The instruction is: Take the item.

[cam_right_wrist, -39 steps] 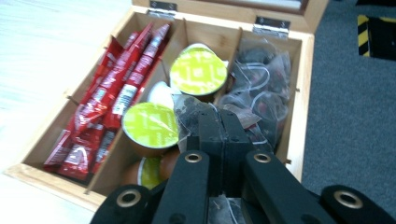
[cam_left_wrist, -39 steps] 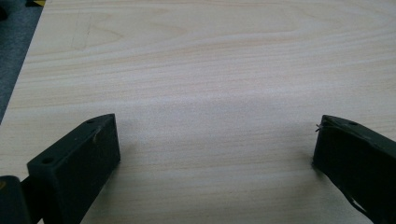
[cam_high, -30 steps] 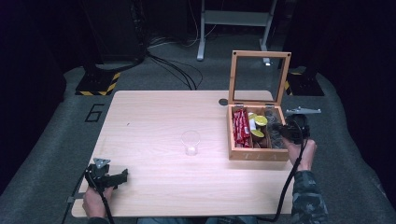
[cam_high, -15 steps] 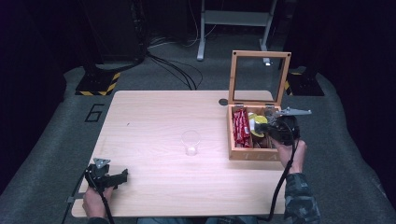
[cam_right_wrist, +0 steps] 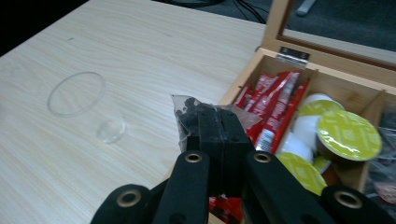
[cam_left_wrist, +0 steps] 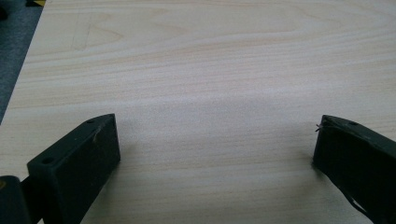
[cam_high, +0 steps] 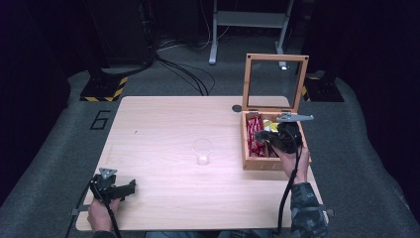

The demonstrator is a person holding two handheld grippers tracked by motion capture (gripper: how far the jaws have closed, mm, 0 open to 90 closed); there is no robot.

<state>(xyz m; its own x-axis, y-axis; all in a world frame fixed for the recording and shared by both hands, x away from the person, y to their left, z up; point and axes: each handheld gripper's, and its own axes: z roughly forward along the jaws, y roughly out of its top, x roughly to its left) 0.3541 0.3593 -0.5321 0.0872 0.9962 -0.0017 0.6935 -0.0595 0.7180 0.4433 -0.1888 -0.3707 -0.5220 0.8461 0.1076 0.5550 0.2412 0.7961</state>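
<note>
Right gripper [cam_right_wrist: 219,123] above wooden box [cam_high: 257,163], jaws clamped on clear packet [cam_right_wrist: 191,114] of dark bits, packet raised over box's left edge, toward plastic cup [cam_high: 202,151]. Cup left of box, upright on table [cam_high: 163,124]. Left gripper [cam_high: 130,187] far left of box, near table's front edge, jaws apart, holding nothing.

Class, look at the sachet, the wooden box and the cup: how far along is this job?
Done: the wooden box stands open, and the right hand-held gripper is shut on a clear sachet of dark bits above the box's edge. In hand: carrying it. Left: probably getting it to the empty plastic cup. The left hand-held gripper rests open.
</note>
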